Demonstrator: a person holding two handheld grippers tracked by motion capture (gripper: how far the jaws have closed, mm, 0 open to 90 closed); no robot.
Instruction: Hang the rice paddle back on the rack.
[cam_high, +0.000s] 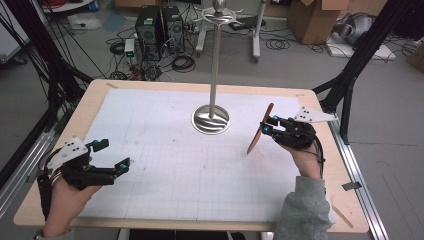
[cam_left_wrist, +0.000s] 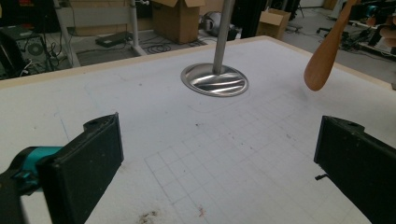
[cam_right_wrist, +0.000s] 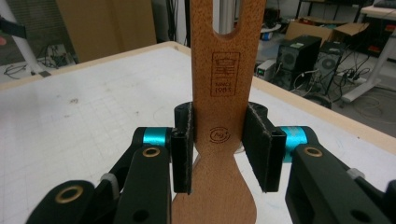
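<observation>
Wooden and flat, the spatula sits clamped between the pads of the right tool, gripped across its narrow neck just below the burnt-in stamp. Seen from above, it hangs tilted off the tool's tip, slotted end up, blade end low and clear of the worktop. Ahead of that tool and to its left stands a metal stand with a round dished base and a tall pole topped by hooks.

The step in hand looks like carrying the spatula to that stand and hanging it by its slot. To do it well, I would keep the clamp firm on the neck so the wood cannot swivel, raise the slotted end to hook height, line the slot up square with a hook, then lower gently before letting go.

The left tool rests low over the worktop with its jaws spread wide and nothing between them; it should stay out of the path.

On the handle the stamp shows a small crest and what looks like "SINCE 1983"; below it is a round mark too small to read.
</observation>
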